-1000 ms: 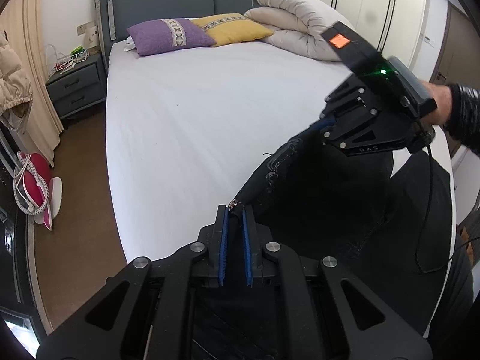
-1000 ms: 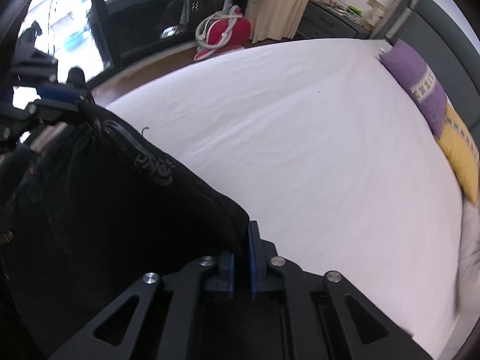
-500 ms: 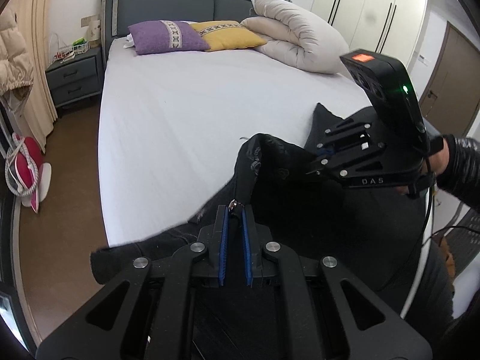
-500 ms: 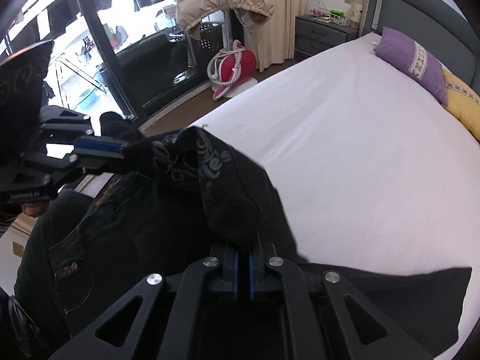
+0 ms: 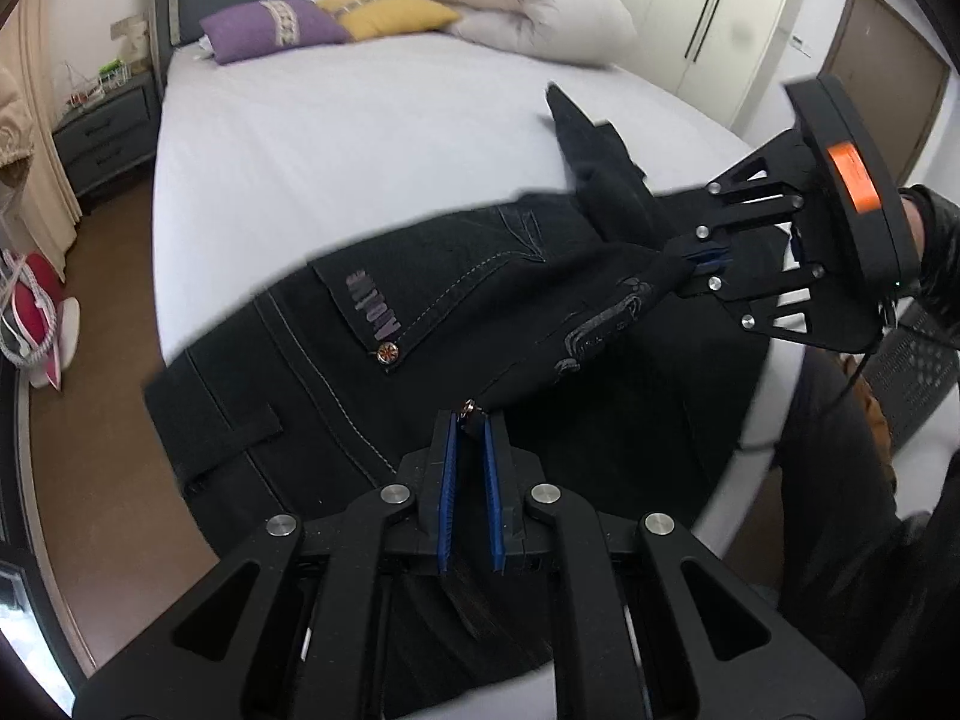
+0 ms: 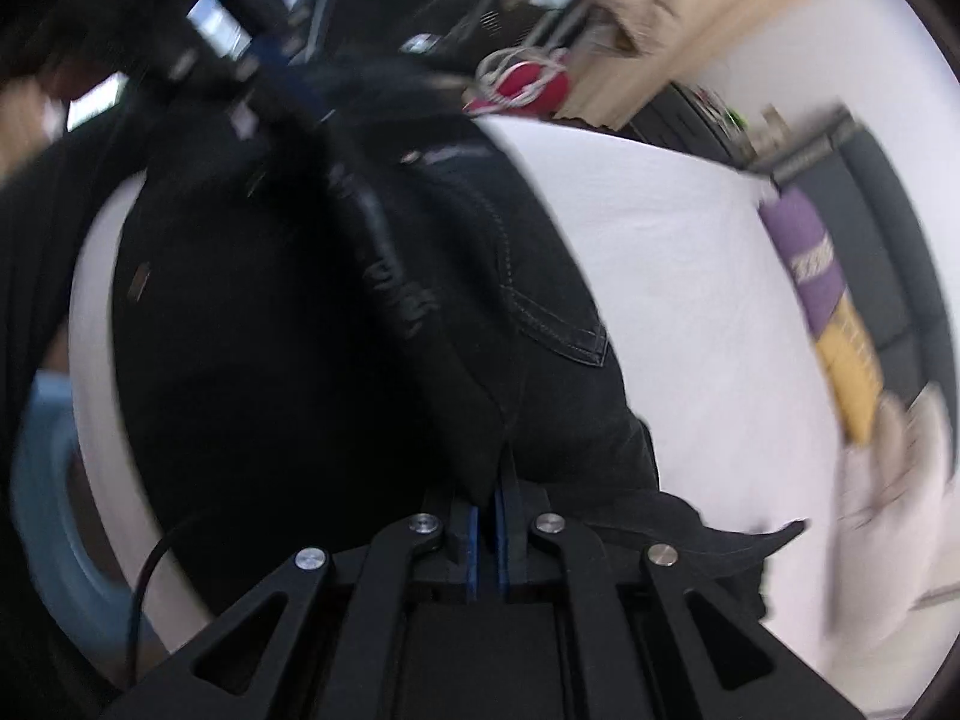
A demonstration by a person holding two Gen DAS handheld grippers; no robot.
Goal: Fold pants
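Note:
Black pants [image 5: 420, 300] lie across the near end of the white bed [image 5: 360, 120], back pocket and stitched label showing. My left gripper [image 5: 470, 420] is shut on a waistband corner with a small metal rivet, low in the left wrist view. The right gripper [image 5: 705, 257] at the right of that view is shut on the other end of the same band, which stretches taut between the two. In the blurred right wrist view my right gripper [image 6: 487, 501] pinches the black pants [image 6: 540, 312] and the left gripper [image 6: 264, 69] shows at the upper left.
Purple pillow [image 5: 276, 30], yellow pillow [image 5: 384, 12] and a rolled beige duvet [image 5: 528, 0] sit at the headboard. A grey nightstand [image 5: 102, 132] stands left of the bed, a red-and-white object [image 5: 36, 312] on the brown floor. White wardrobes [image 5: 690, 18] line the right wall.
Both grippers swept back toward the foot of the bed with the waistband, and the pants now lie spread flat on the sheet instead of hanging bunched between them.

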